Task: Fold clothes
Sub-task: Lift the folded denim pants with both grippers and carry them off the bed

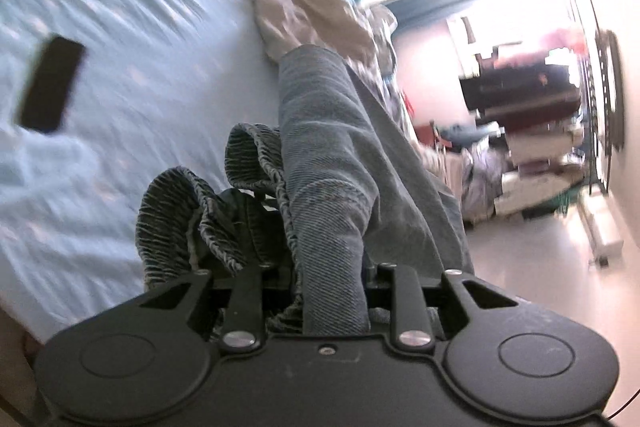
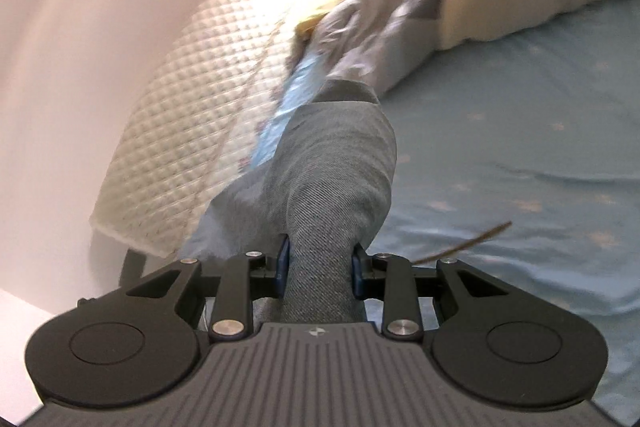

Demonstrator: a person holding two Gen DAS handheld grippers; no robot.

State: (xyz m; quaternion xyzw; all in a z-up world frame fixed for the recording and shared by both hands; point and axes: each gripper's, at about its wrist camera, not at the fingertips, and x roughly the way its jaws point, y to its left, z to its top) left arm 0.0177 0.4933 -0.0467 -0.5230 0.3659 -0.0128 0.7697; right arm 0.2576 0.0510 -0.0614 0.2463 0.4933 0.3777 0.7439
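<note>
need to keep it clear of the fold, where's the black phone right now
In the left wrist view the black phone lies flat on the light blue bedsheet, far left, well apart from the jeans clamped in the left gripper.

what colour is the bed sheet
Light blue bed sheet with faint pale specks; clearest in the right wrist view.

Both tilted downward — left gripper (image 1: 332, 267) and right gripper (image 2: 320, 263) each clamped on cloth.

A bed with a pale blue sheet (image 2: 520, 155) carried rumpled patterned bedding (image 2: 400, 27) at its far edge and a dark flat phone-like object (image 1: 50, 85).
</note>
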